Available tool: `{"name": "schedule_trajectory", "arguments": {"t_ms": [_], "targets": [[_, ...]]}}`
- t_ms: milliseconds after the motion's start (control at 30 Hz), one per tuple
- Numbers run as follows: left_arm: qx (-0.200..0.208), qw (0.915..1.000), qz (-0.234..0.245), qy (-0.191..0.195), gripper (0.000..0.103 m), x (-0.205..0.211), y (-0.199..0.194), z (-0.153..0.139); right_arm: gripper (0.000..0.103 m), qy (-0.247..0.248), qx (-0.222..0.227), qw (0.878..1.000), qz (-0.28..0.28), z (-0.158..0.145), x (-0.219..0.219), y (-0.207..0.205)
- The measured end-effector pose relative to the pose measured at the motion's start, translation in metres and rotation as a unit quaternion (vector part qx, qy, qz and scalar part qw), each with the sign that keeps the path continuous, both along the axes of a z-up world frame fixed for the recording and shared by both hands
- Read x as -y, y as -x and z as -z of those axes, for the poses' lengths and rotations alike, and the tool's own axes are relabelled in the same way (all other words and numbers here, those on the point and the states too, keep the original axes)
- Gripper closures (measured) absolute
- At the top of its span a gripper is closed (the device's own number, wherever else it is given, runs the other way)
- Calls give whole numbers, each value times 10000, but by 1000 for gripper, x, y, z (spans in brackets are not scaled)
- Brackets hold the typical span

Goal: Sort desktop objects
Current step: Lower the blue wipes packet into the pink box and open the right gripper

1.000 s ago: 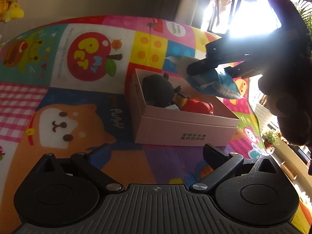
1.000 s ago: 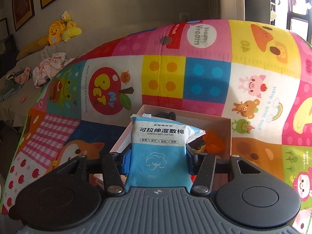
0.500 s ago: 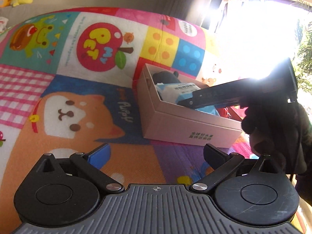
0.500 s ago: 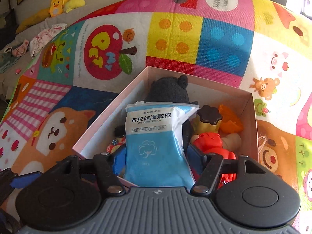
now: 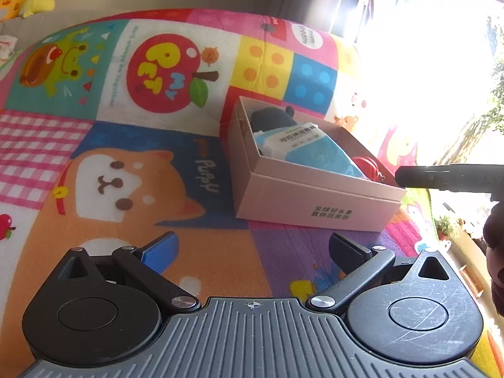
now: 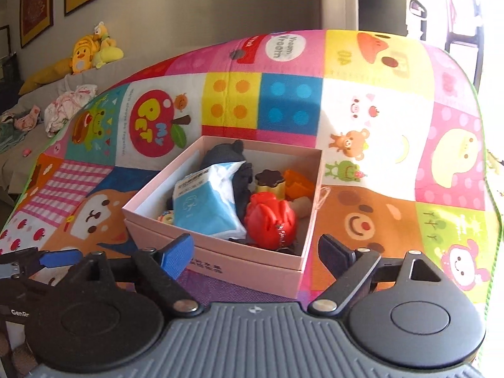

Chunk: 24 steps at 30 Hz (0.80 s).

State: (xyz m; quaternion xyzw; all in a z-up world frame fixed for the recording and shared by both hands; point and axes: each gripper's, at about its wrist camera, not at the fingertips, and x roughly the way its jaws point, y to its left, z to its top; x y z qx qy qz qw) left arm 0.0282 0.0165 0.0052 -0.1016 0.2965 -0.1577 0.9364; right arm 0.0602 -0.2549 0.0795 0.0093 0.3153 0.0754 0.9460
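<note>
Wipes pack [image 6: 206, 209] is now lying in the pink box [image 6: 267, 269], no longer between the right gripper [image 6: 252, 253] fingers (it was clamped there a second ago, above the box). Right jaws are opening, nothing between them, and the gripper is sitting just outside the box's near wall. Pack is leaning on the dark plush [image 6: 228, 157], beside the red toy [image 6: 271, 220]. Left gripper [image 5: 252, 250] is hovering wide open and empty over the play mat [image 5: 110, 145], near the box. Reading this as one item sorted; no loose items are showing on the mat.
</note>
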Motion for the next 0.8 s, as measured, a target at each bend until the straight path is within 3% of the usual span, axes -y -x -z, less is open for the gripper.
{"name": "schedule_trajectory", "arguments": {"t_ms": [200,267,367,500,800], "targets": [[197,9981,551,-204,0,28,-29,-3,13,-602,-452,9963,418,13,21,-52],[249,9968,676,-357,0,40,-39,-2,2,-886,-823,9919,388,23,24,-72],[261,9963,711,-402,0,49,-50,1,0,-1189,-1143,9856,366,38,23,-88],[269,9967,698,-328,0,47,-52,5,0,-1377,-1146,9836,187,44,17,-93],[273,9949,934,-251,0,30,-45,4,0,-1174,-947,9885,135,43,-2,-98]]}}
